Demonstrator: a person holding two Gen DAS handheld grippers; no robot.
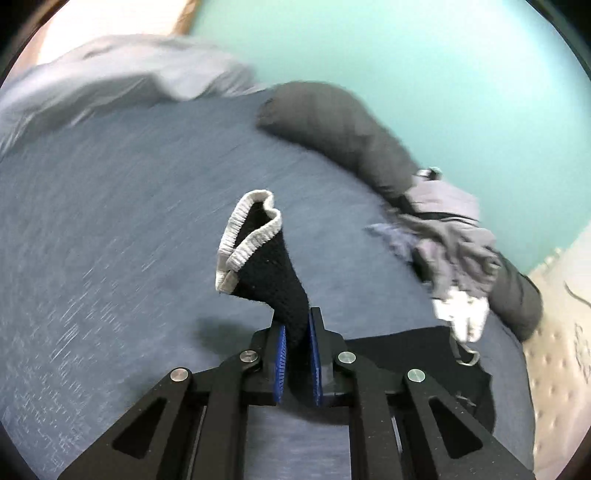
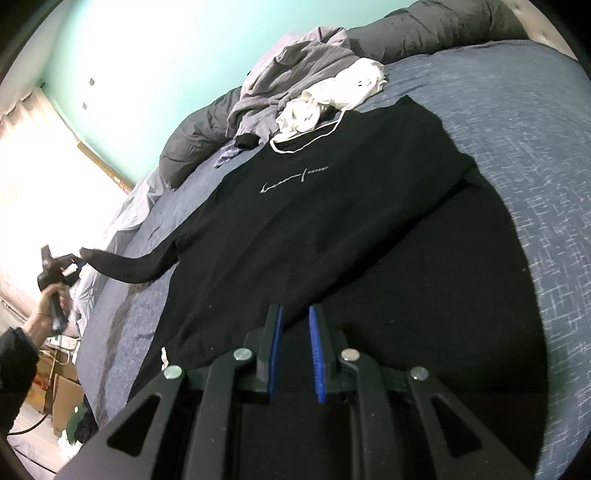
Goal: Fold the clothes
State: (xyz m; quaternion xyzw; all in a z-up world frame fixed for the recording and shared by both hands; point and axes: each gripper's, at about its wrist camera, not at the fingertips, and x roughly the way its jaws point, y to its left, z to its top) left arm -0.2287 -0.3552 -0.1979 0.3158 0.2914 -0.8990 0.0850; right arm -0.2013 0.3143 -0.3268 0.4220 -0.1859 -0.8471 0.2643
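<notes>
Left wrist view: the left tool [image 1: 295, 354] was clamped on the sleeve [image 1: 273, 273] of the black sweater, the grey ribbed cuff [image 1: 243, 236] standing up beyond the blue pads [image 1: 281, 363]. The sleeve was lifted off the blue bedspread [image 1: 129, 221]; farther off lay a dark pillow [image 1: 343, 129], and to the right a heap of grey clothes [image 1: 454, 240] against the teal wall [image 1: 424, 55].

Right wrist view: the right tool [image 2: 295, 350] hovered low over the hem of the sweater [image 2: 314, 221], its pads [image 2: 275, 354] a little apart with nothing seen between them. The sweater lay flat, chest up, on the bedspread [image 2: 535, 147]. Its left sleeve stretched out to the left tool [image 2: 75, 266], held in a hand [image 2: 44, 317]. Beyond the collar lay a white garment [image 2: 332, 96], the grey clothes [image 2: 288, 70] and dark pillows [image 2: 424, 33].
</notes>
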